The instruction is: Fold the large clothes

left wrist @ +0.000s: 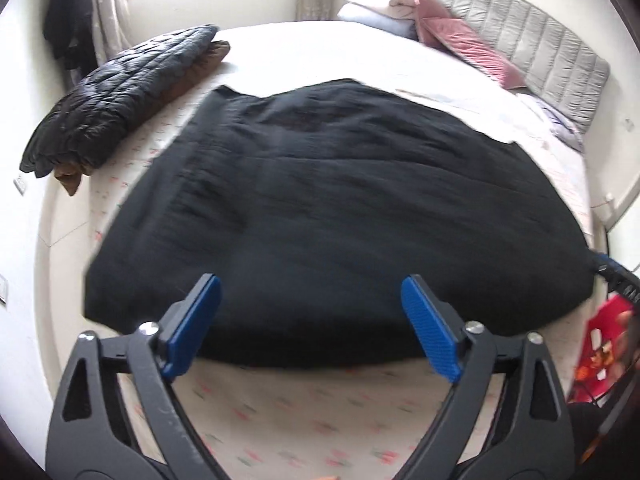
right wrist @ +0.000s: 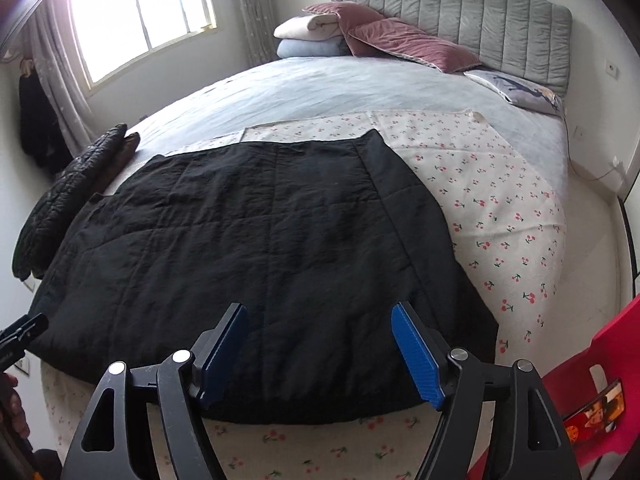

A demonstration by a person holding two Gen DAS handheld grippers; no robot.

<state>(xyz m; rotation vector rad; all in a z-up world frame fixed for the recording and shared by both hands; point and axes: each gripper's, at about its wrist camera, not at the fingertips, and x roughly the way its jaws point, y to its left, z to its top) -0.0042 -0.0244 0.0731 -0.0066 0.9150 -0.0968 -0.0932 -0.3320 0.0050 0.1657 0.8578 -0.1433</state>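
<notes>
Left claw (left wrist: 310,300) apart, right claw (right wrist: 320,328) apart, black quilted garment (right wrist: 240,232) flat below, folded dark jacket (left wrist: 120,96) beside

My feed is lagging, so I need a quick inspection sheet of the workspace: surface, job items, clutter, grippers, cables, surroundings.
Surface: bed, cherry-print sheet spread on it.
Job's things: black quilted garment lying flat on the sheet.
Clutter: dark puffer jacket at the bed's left edge; pink pillows, folded blankets by the headboard.
Grippers: left hand-held gripper open, empty; right hand-held gripper open, empty.
Cables: thin cord on the right wall.
Surroundings: window, curtains, red chair.
</notes>
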